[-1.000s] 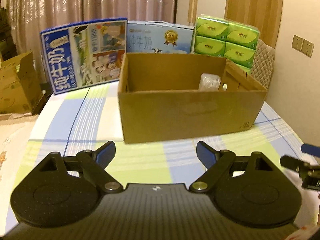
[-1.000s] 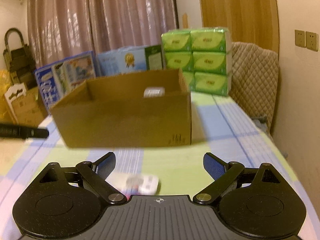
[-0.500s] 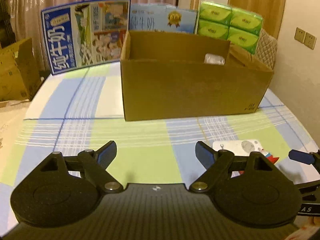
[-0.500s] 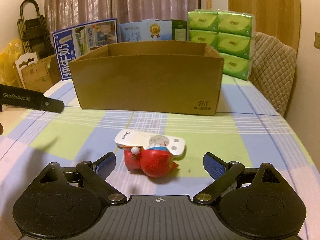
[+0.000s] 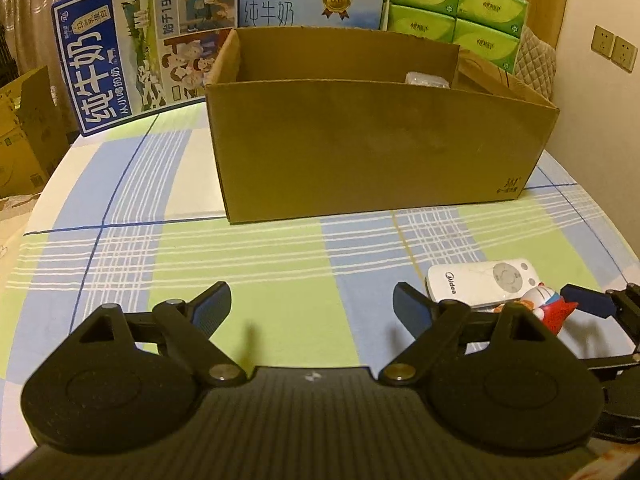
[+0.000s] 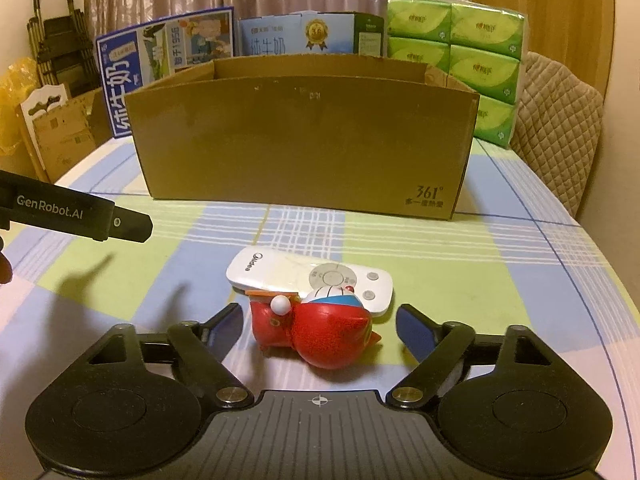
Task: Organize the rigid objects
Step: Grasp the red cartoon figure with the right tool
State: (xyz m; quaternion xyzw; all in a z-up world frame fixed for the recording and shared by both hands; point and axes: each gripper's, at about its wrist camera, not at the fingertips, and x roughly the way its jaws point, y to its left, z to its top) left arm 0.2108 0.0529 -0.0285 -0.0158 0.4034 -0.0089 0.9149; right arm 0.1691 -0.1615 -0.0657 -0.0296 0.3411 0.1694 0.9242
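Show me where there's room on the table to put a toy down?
Bare cloth lies left of the cardboard box, before the blue milk carton, and between box and left tongs. It is crowded by the remote and red toy, inside the right tongs.

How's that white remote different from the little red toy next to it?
The remote is flat, white and long; the toy is round, red and chunky. The remote lies face up with buttons showing; the toy lies tipped on its side. Only the toy sits between the right gripper fingers. Both rest on the tablecloth.

Checked tablecloth (image 6: 500,240) bearing cardboard box (image 6: 304,148), white remote (image 6: 308,276), red toy figure (image 6: 320,336), milk cartons (image 5: 136,60), tissue packs (image 6: 456,56).
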